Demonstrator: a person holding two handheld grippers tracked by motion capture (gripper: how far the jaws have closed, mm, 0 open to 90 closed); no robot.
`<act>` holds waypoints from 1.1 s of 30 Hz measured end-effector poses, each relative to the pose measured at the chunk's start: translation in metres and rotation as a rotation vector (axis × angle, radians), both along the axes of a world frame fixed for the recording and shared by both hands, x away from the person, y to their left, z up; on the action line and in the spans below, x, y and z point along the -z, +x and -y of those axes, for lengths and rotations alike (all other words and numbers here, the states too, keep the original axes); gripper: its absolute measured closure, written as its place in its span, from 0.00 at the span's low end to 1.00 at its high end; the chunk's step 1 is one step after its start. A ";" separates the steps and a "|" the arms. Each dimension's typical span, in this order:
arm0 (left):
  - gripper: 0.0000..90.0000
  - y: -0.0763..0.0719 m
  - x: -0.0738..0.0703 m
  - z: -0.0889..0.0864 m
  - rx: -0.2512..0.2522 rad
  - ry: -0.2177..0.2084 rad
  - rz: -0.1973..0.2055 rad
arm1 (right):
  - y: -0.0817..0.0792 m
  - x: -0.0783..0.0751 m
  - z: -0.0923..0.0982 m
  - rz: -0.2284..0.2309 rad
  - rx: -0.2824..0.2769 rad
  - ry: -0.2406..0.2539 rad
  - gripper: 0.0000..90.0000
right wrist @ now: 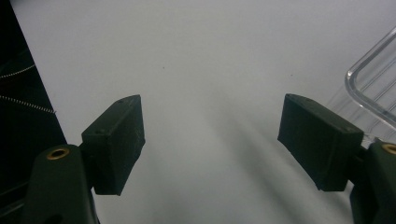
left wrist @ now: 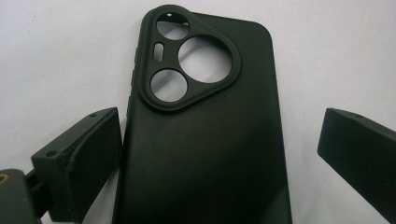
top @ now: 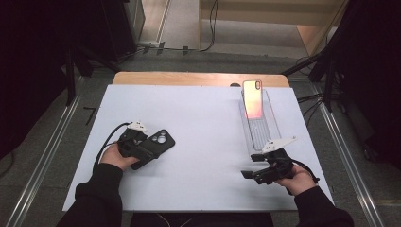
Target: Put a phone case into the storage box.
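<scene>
Your left gripper [left wrist: 219, 154], jaws spread around the black phone case [left wrist: 205, 135] on the white table [top: 208, 142], has not pinched it yet (right gripper [right wrist: 210, 140] waits spread, empty), so lifting remains.

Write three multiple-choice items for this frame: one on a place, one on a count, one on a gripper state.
1. Where does the black phone case lie?
A. in the clear tray
B. on the white table cover, at the left gripper
C. on the floor

2. How many round holes does the case's camera frame have?
A. one
B. three
C. five

3. How does the right gripper stand?
A. open, with nothing between its jaws
B. shut on the case
C. shut on the tray

Answers:
1 B, the high view shows it flat on the white table cover by the left gripper.
2 B, the left gripper view shows three round holes beside a small slot.
3 A, its view shows bare cover between wide jaws, the clear tray off to one side.
</scene>
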State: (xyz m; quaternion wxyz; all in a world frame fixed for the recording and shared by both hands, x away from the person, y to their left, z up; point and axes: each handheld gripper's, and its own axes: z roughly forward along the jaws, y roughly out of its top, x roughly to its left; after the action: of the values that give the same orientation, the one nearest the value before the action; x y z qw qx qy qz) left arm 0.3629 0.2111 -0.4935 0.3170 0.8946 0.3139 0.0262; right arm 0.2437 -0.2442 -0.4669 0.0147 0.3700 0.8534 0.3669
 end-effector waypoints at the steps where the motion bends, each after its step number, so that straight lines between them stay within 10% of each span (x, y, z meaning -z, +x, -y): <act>1: 0.00 0.000 0.000 0.000 0.002 -0.002 0.000 | 0.000 0.000 0.000 0.000 0.000 -0.001 0.23; 10: 0.00 -0.005 0.004 0.001 -0.004 0.007 0.042 | -0.002 0.001 -0.003 0.001 -0.017 -0.015 0.23; 18: 0.03 -0.015 0.007 0.010 0.003 0.104 0.143 | -0.003 0.000 0.000 0.005 -0.005 -0.008 0.23; 33: 0.15 -0.014 0.004 0.006 -0.030 0.097 0.152 | -0.004 -0.001 -0.001 0.027 -0.023 -0.005 0.23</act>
State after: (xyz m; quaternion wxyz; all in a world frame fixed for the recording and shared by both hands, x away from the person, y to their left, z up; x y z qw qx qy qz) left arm 0.3485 0.2055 -0.4978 0.2955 0.8996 0.3007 0.1139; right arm 0.2397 -0.2434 -0.4661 0.0229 0.3553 0.8582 0.3699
